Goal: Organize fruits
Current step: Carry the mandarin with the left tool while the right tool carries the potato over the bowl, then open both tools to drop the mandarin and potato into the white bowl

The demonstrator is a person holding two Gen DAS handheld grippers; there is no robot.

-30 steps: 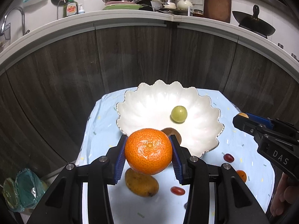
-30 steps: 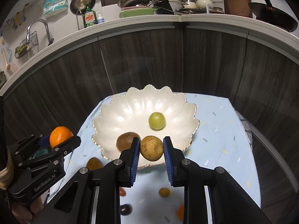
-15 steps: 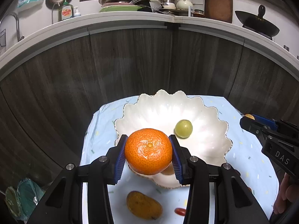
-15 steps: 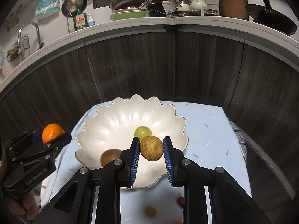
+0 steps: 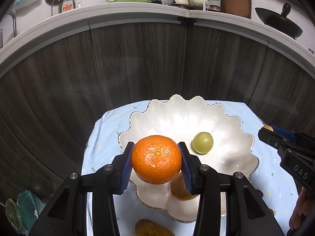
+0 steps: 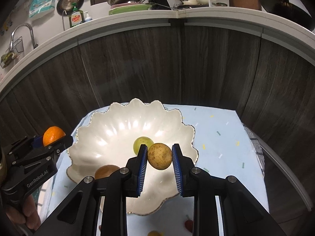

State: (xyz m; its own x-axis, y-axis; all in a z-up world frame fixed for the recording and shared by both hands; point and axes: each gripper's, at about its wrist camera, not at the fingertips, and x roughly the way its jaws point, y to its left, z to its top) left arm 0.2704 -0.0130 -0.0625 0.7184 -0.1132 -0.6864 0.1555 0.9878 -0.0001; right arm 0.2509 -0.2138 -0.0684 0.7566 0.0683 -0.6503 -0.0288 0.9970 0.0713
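Note:
My left gripper (image 5: 156,160) is shut on an orange mandarin (image 5: 156,159) and hangs over the near left rim of a white scalloped bowl (image 5: 232,125). My right gripper (image 6: 159,157) is shut on a small tan round fruit (image 6: 159,159) above the same bowl (image 6: 110,129). Inside the bowl lie a green round fruit (image 5: 202,142) and a brown kiwi (image 6: 106,172), the kiwi partly hidden behind my fingers. In the right wrist view the left gripper (image 6: 54,140) with the mandarin (image 6: 53,137) shows at the left. The right gripper (image 5: 265,130) enters the left wrist view from the right.
The bowl stands on a small table with a light blue cloth (image 6: 216,129). On the cloth near me lie a yellow-brown mango (image 5: 151,229) and small red and orange fruits (image 6: 188,224). A dark wood cabinet front (image 5: 137,68) under a white counter stands right behind the table.
Both grippers have moved forward over the bowl with their fruits still held. The bowl now looks closer and lower, and the loose fruits on the cloth have slid toward the bottom edge.

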